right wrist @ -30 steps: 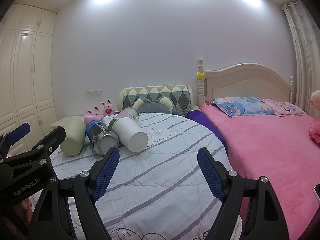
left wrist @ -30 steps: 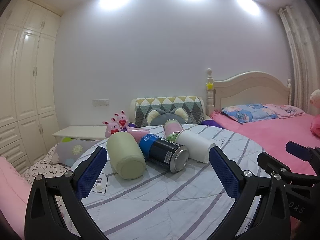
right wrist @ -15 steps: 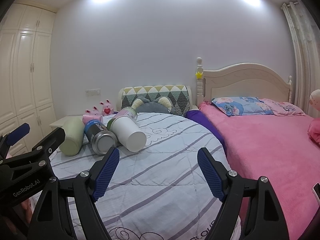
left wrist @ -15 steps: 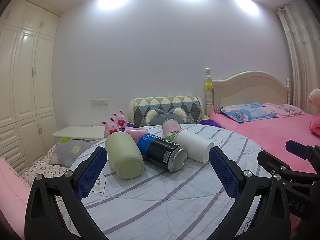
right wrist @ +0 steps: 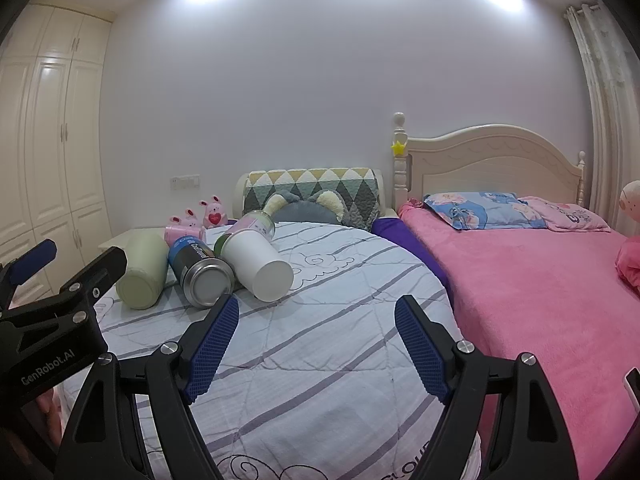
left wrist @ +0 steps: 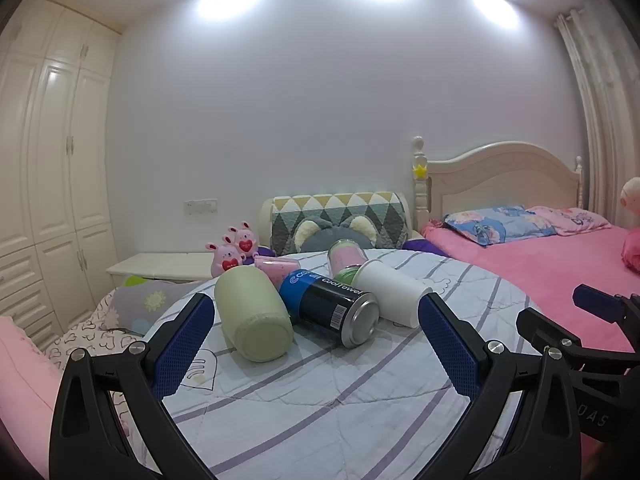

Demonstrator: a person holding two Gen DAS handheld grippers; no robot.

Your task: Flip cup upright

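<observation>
Several cups and cans lie on their sides in a cluster on a round striped surface (left wrist: 320, 392). A pale green cup (left wrist: 252, 316) lies left, a blue and black can (left wrist: 332, 308) in the middle, a white cup (left wrist: 390, 296) right. A pink cup (left wrist: 269, 267) and a pink and green jar (left wrist: 346, 254) lie behind them. My left gripper (left wrist: 316, 344) is open and empty, a little short of the cluster. My right gripper (right wrist: 316, 344) is open and empty, right of and nearer than the white cup (right wrist: 258, 264).
A pink bed (right wrist: 540, 280) with pillows runs along the right. A patterned headboard cushion (left wrist: 340, 216) and pink plush toys (left wrist: 232, 248) stand behind the cluster. White wardrobes (left wrist: 44, 184) and a low white cabinet (left wrist: 160, 264) are at the left.
Both grippers have crept slightly forward toward the cluster, which looks a bit larger. Both stay open. The cups have not moved.
</observation>
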